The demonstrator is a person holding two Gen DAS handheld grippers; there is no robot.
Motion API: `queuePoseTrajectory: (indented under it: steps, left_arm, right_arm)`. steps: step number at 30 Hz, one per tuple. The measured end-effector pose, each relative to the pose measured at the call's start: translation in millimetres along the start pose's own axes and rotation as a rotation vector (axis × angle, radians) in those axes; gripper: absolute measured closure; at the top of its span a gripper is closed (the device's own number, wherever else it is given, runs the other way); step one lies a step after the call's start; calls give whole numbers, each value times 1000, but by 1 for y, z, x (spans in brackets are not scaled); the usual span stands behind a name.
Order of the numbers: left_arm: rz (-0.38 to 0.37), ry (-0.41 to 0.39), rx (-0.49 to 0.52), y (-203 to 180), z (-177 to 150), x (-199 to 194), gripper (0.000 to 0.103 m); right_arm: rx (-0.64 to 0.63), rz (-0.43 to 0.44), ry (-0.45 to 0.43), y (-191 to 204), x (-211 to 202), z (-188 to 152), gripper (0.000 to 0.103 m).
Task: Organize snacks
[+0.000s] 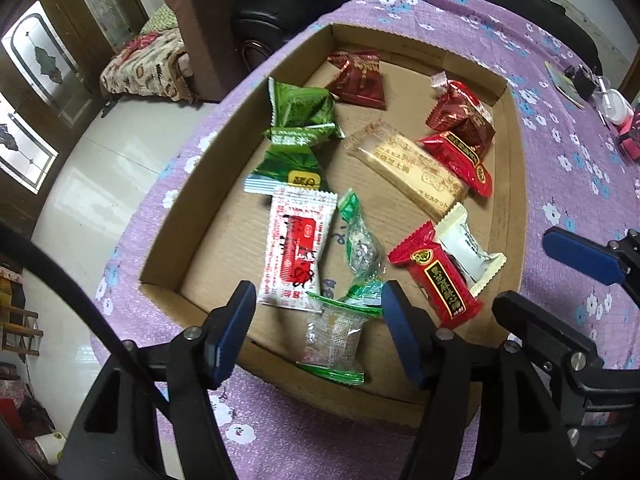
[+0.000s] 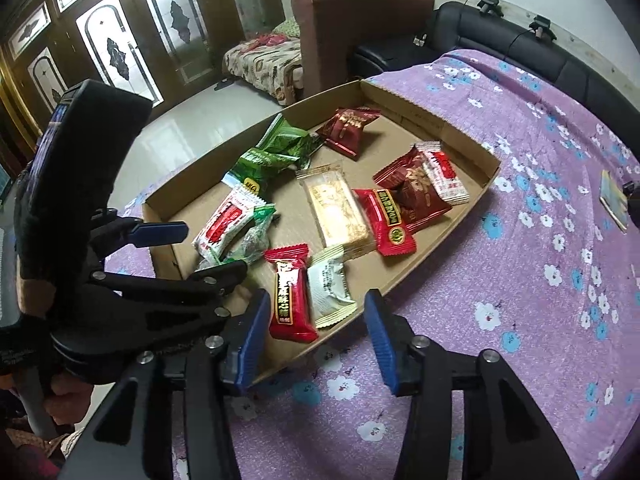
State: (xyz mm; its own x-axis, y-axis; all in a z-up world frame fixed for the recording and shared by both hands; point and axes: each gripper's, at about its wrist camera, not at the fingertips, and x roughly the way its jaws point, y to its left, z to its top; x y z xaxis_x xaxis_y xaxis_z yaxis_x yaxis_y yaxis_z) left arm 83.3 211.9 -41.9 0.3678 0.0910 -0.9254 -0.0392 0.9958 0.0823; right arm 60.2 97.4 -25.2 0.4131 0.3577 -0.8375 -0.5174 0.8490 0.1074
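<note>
A shallow cardboard tray [image 1: 168,240] [image 2: 452,128] on a purple flowered cloth holds several wrapped snacks: green packets [image 1: 300,112], dark red packets [image 1: 360,76], a tan biscuit bar [image 1: 408,172] [image 2: 336,208], red bars [image 1: 436,276] [image 2: 290,292], a white packet [image 1: 468,248] [image 2: 328,288] and a white-red sachet [image 1: 294,248]. My left gripper [image 1: 318,312] is open and empty above a clear green-edged candy [image 1: 332,336] at the tray's near edge. My right gripper [image 2: 316,328] is open and empty, just over the near edge by the red bar and white packet.
A brown sofa [image 2: 352,20] and a black sofa [image 2: 520,40] stand beyond the table. A booklet [image 2: 614,200] and small items [image 1: 612,104] lie on the cloth at the far right. The table edge drops to a tiled floor [image 1: 92,172] on the left.
</note>
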Motion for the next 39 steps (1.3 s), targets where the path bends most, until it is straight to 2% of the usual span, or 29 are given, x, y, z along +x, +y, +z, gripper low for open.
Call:
queuePoseTrajectory:
  steps: [5,8,13,19,24,28,39]
  left_arm:
    - [36,-31,-19,0,-1,-9,35]
    - [59,-58,-38,1,-3,-19,35]
    - [85,-107,-85,4,-6,-33,30]
    - [125,-157,-114,2,-9,-46,28]
    - [143,-188,-121,-2,-17,-56,27]
    - [126,-205,-134,-5,-23,-64,26]
    - [115,-236,-205,2,-39,-80,23]
  right_arm:
    - [8,-52,-23,-2,-8,1,32]
    - [9,-70,-38,-2,-14,2,28]
    - [16,-149,-87,0,-29,2,21]
    - [26,-212,-124,0,-41,0,18]
    - [81,-209,-156,-7,-50,-2,18]
    - [114,-208,-171,-10,-56,-2,17]
    - [105,-222,-209,-9,-63,-5,16]
